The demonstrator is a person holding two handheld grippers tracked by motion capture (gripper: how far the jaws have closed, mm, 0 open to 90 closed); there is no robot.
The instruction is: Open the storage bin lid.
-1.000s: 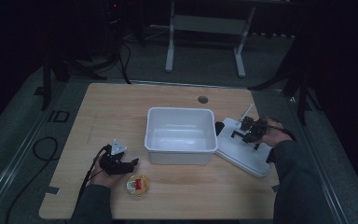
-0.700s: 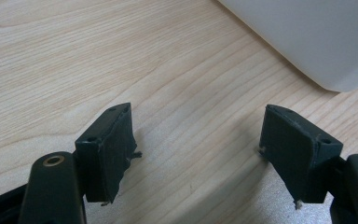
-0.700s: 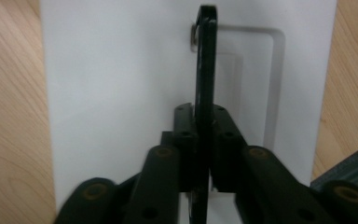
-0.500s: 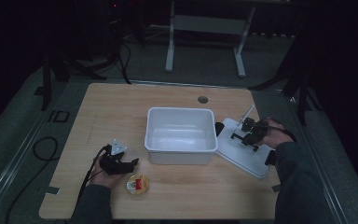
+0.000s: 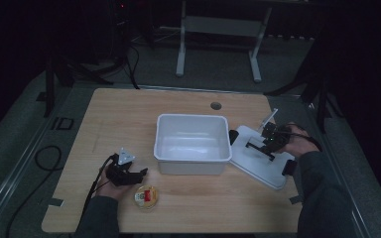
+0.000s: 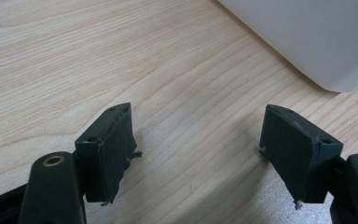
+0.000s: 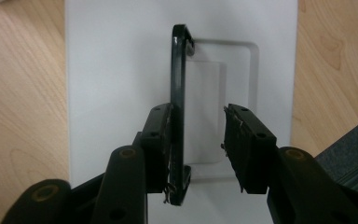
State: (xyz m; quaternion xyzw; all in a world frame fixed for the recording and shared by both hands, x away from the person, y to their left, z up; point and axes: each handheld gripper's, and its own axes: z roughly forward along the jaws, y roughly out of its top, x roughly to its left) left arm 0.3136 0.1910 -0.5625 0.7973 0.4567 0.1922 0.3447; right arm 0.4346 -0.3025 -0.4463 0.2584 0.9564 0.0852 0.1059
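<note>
The right tool stands over the white lid, its jaws having just been opening: they now sit partly apart with the lid's black handle between them, the handle lying against the left-hand pad while the other pad stands clear with a gap, so nothing is clamped. In the high view a second ago this same tool was in much the same place over the lid, which lies flat on the bench just to the right of the white tub, one corner touching or nearly touching the tub's side. The lid has not visibly shifted between the pictures. I read this as a release: the lid has been set down off the tub and the grip let go, so the tub now stands open and looks empty. The left tool rests low on the bench near the tub's front left corner, jaws wide apart with bare wood between them, unmoved from a second ago. A small round container with something red inside sits just beside it in the high view, and it seems the likely next thing to go into the tub.
</note>
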